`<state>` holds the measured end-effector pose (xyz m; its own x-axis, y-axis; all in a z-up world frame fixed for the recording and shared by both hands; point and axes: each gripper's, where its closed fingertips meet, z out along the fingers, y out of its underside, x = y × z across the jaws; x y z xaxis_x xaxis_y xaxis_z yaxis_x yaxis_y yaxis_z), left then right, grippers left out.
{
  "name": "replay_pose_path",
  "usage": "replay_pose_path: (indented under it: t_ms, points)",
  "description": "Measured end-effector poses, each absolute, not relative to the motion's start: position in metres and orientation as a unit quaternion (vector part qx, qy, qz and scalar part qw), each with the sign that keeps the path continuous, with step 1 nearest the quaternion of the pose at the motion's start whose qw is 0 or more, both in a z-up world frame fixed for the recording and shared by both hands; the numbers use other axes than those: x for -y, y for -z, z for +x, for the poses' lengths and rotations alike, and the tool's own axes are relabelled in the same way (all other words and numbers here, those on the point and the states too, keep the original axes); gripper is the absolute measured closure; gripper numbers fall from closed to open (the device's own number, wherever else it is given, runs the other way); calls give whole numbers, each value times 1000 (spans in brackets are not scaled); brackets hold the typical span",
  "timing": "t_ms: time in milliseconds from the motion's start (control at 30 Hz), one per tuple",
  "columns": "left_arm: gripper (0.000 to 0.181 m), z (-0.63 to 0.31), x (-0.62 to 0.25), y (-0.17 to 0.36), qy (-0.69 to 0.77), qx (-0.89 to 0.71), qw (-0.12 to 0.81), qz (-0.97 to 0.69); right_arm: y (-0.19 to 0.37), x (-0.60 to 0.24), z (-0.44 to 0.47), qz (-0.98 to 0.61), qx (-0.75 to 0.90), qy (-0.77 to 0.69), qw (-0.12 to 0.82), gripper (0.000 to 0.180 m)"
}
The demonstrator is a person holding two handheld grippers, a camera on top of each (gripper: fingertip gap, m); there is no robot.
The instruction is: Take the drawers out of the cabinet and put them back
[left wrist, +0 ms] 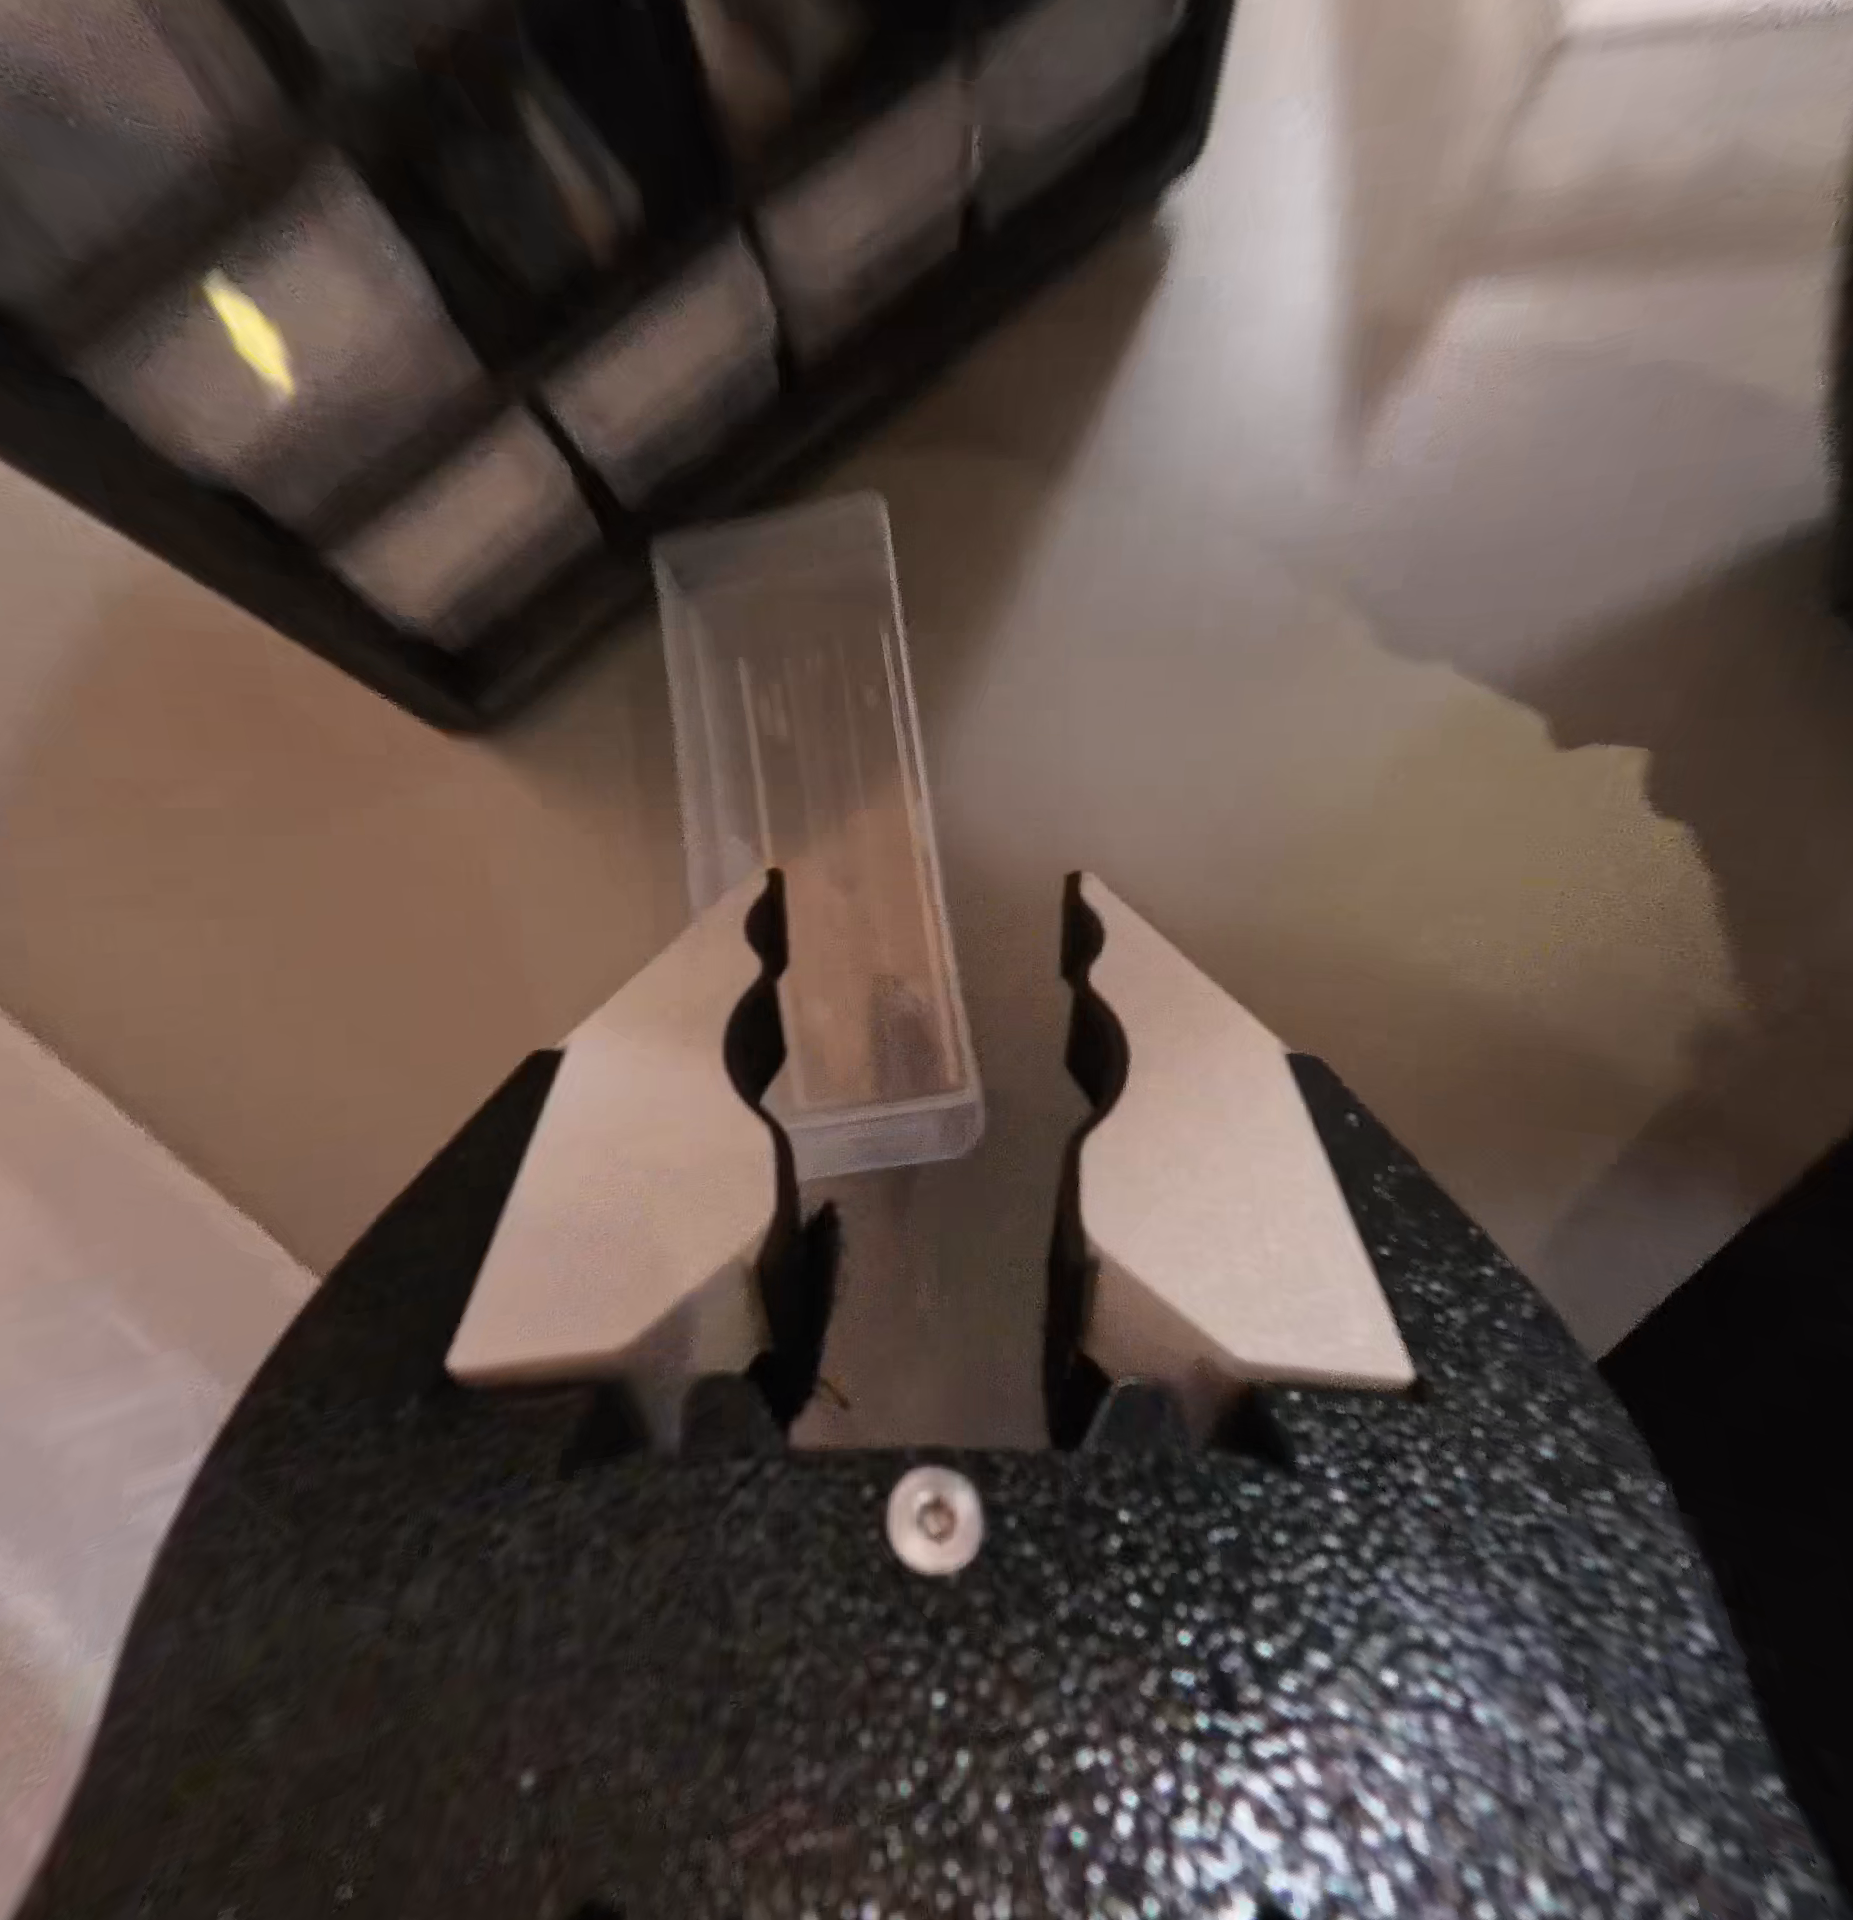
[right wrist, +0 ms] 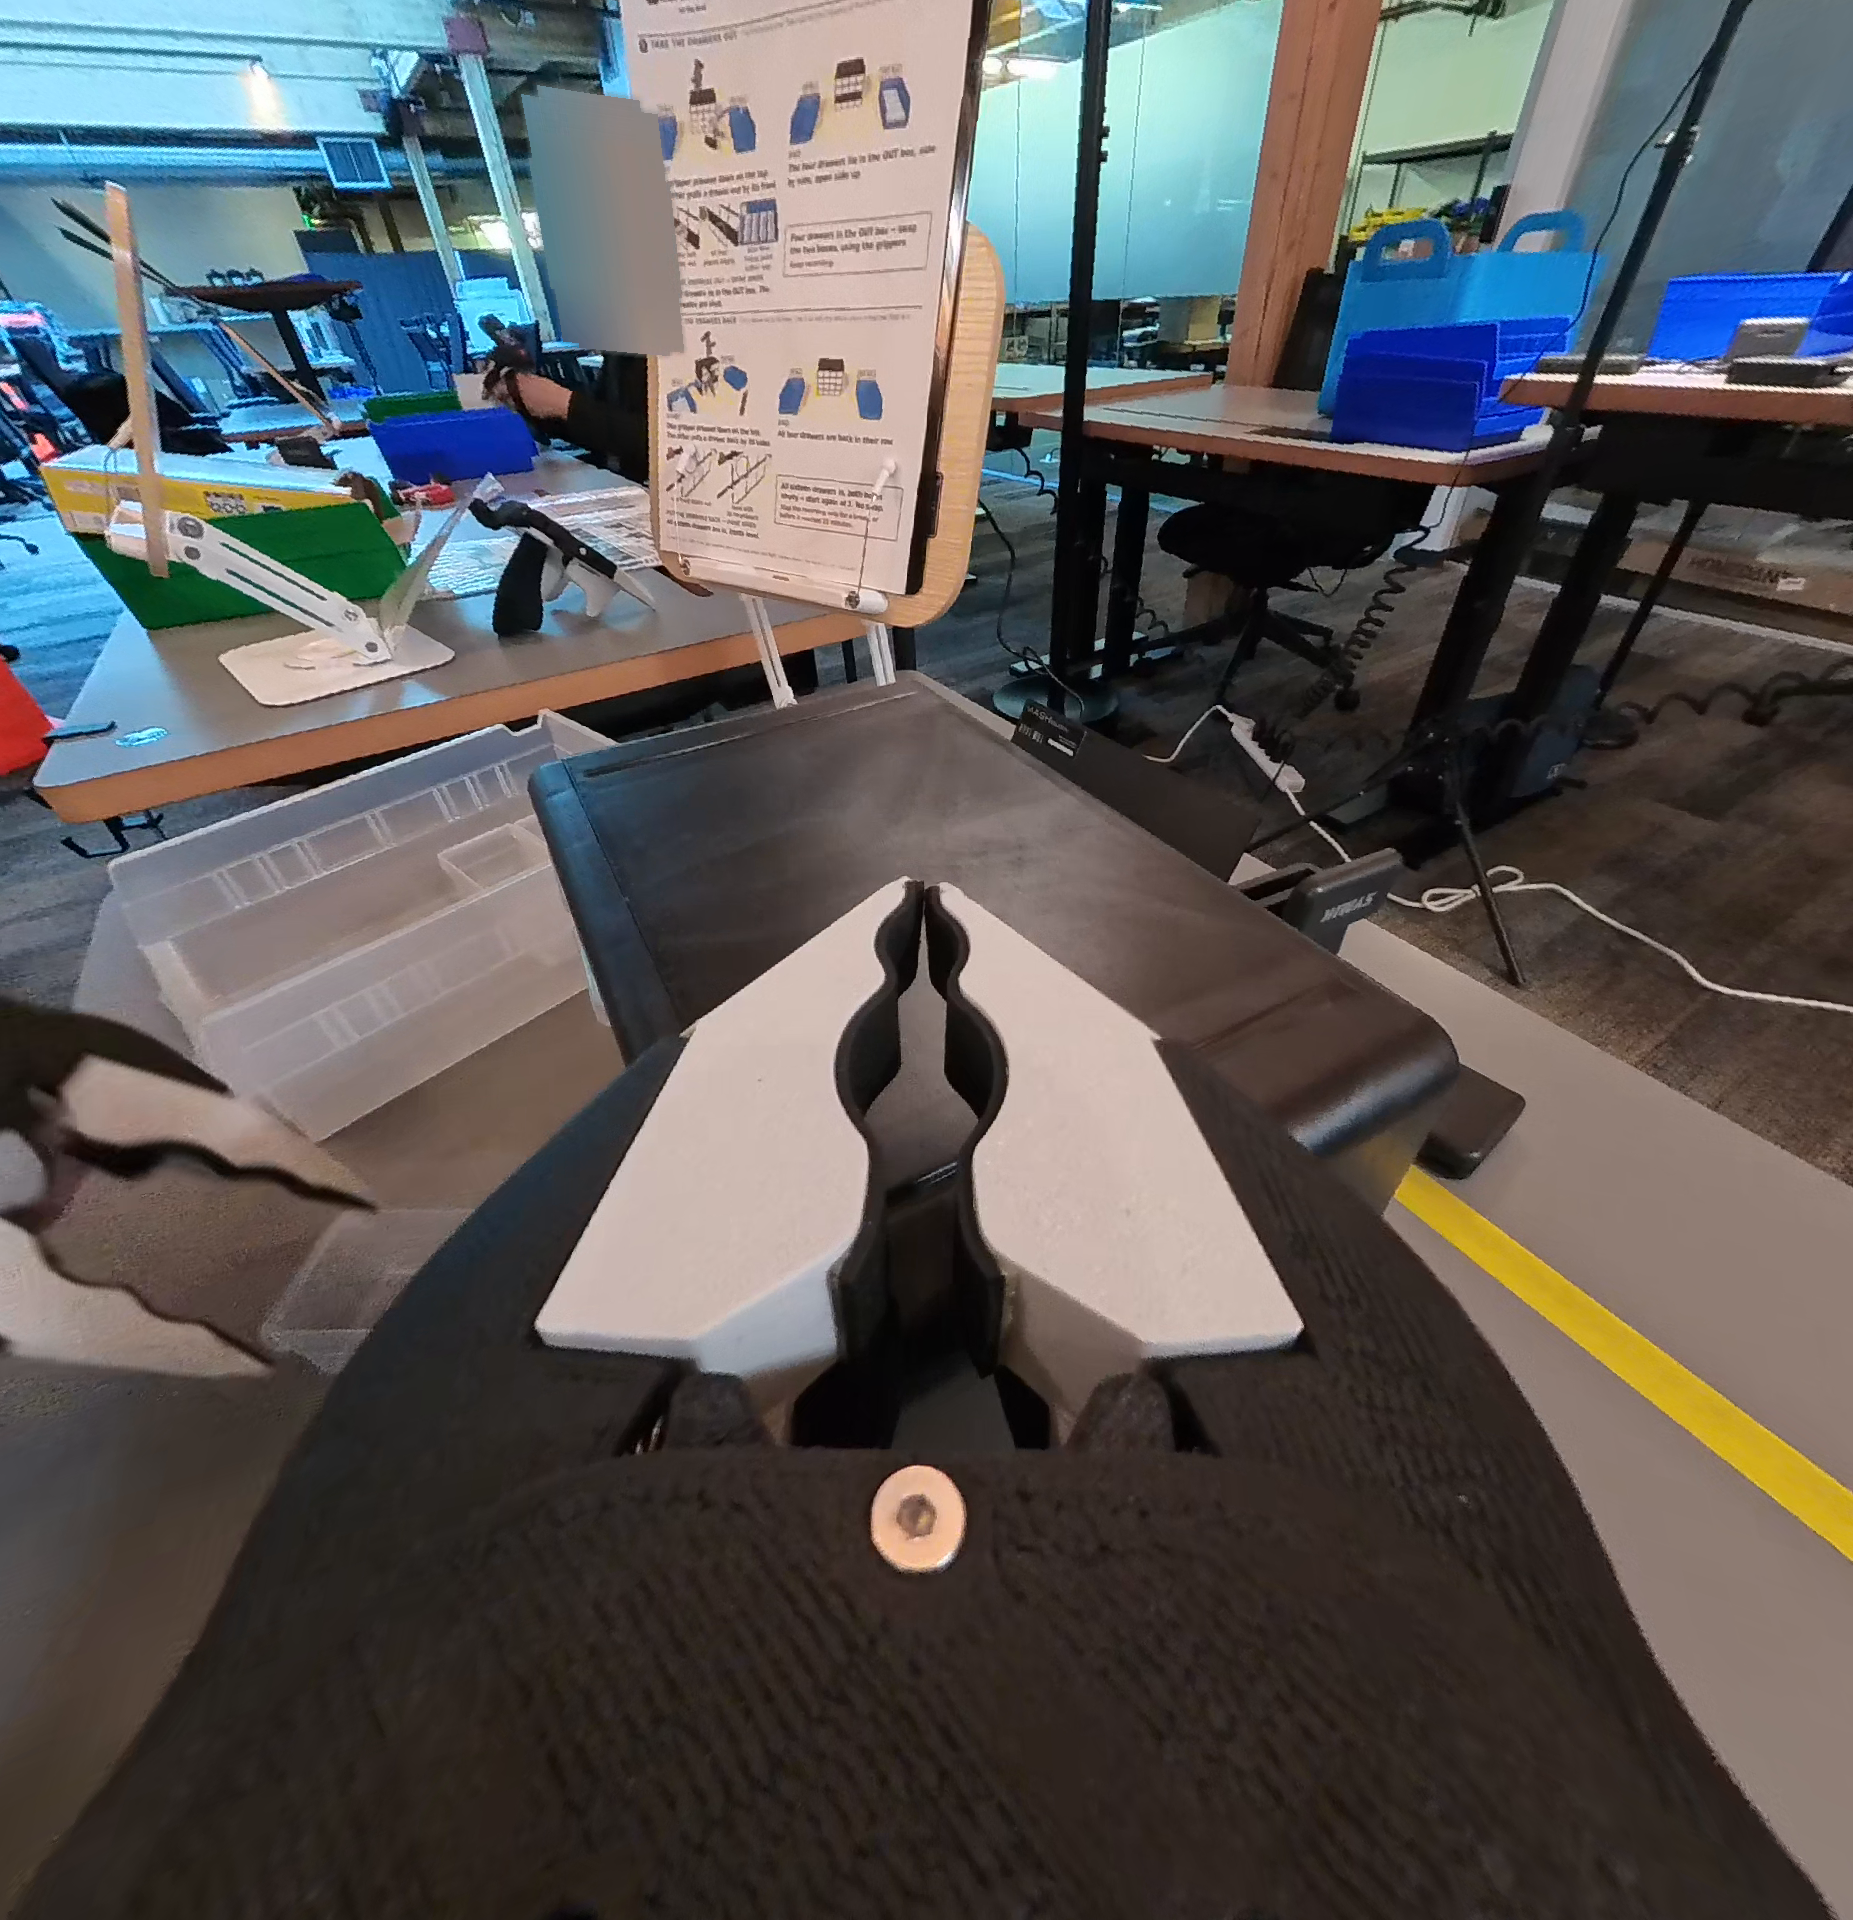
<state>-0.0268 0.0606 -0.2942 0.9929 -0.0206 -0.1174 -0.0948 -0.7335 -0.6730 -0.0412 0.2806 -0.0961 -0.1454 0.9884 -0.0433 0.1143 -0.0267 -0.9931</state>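
Left claw (left wrist: 922, 904): spread, empty, above the clear drawer (left wrist: 818, 831).
Right claw (right wrist: 924, 894): pressed together on the cabinet (right wrist: 1005, 831) top.
Drawer: on the table (left wrist: 226, 779), before the cabinet.
Risk: off-centre grip could skew the drawer.

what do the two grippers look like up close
Both match: the left gripper and the right gripper each have a black, rough-textured body, one silver hex screw at centre, and two pale grey wedge fingers lined with wavy black pads. No cables or sleeves show.
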Motion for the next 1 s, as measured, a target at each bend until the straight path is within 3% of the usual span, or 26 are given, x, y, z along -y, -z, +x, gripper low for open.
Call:
replay_pose_path:
  t_ms: [67,133,233,333,433,533,667,733,1000]
  points:
    - [124,-29,-52,255,-71,-105,447,-886,96,-280,-41,-497,555,-516,423,180]
    - [115,-25,-33,242,-83,-212,464,-856,96,-281,-41,-497,554,-518,422,180]
    - [111,-33,-6,275,-129,-359,372,-846,96,-281,-41,-497,551,-522,420,180]
    - [121,-61,9,314,-223,-456,222,-832,96,-281,-41,-498,551,-521,421,180]
    - [117,-55,0,327,-227,-504,207,-807,96,-281,-41,-498,551,-521,421,180]
    - [117,-55,-8,334,-244,-542,200,-779,95,-281,-41,-497,550,-523,421,180]
    - [134,-61,-9,340,-262,-556,159,-773,94,-282,-42,-494,546,-528,422,180]
    - [163,-58,-18,335,-282,-555,176,-763,94,-282,-41,-494,545,-531,421,180]
    - [164,-26,-49,282,-272,-439,264,-814,94,-282,-41,-491,546,-533,420,180]
